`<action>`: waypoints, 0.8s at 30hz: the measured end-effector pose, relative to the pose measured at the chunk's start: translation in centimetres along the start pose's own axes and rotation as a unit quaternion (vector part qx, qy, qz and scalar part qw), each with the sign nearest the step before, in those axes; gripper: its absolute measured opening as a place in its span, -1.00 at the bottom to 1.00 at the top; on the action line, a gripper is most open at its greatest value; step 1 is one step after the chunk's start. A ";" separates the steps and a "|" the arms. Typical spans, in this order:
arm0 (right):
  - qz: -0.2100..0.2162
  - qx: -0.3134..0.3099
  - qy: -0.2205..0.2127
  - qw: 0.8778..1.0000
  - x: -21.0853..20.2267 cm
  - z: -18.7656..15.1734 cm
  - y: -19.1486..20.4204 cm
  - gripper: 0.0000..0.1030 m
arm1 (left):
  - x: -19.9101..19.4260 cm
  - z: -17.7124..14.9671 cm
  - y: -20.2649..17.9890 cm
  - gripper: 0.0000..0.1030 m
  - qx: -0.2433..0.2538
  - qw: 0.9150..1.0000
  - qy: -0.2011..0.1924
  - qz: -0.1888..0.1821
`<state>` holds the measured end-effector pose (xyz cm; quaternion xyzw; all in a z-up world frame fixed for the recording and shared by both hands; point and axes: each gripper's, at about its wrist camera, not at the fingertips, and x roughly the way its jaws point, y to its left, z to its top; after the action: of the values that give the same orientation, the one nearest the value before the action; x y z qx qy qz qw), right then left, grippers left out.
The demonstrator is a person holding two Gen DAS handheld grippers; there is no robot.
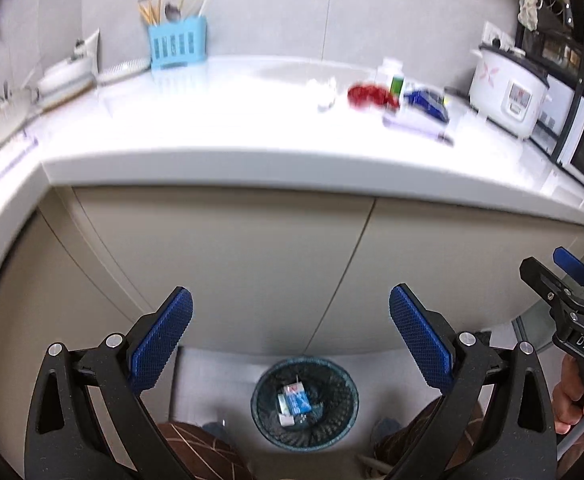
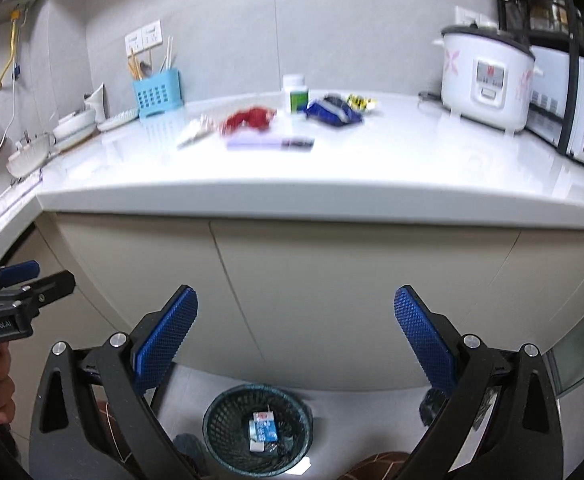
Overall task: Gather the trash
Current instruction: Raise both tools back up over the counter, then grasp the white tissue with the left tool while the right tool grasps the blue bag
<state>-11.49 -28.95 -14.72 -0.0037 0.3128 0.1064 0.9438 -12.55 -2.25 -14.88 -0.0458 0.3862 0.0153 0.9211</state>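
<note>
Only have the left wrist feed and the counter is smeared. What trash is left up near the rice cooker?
Observer: The right wrist view shows a yellow packet behind the blue bag, on the side toward the rice cooker.
Operator: Right fingers open? I only get them side-on.
Observer: Yes. The right gripper is wide open with nothing between its fingers, and the bin is on the floor below it.
Operator: Anything off my left edge?
Observer: A yellow hose hangs on the wall at the far left.
</note>
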 end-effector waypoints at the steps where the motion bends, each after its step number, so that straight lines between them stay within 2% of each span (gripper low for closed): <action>1: 0.000 -0.001 -0.003 1.000 -0.3 0.8 -0.1 0.84 | -0.4 0.8 0.0 0.88 0.000 1.000 -0.003 -0.001; 14: -0.009 0.003 -0.008 1.000 0.2 8.6 -1.6 0.84 | -1.4 9.4 -1.6 0.88 0.013 1.000 -0.024 0.008; 19: -0.017 -0.005 -0.006 1.000 2.1 11.5 -2.1 0.84 | 0.4 12.2 -1.8 0.88 0.018 1.000 -0.022 0.011; 24: -0.025 -0.012 0.001 1.000 5.6 14.4 -2.9 0.84 | 3.8 14.4 -1.6 0.88 0.019 1.000 -0.010 0.012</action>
<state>1.96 -29.59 -6.57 -0.0229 0.3124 0.0866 0.9457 0.46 -2.53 -7.47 -0.0234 0.3782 0.0193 0.9252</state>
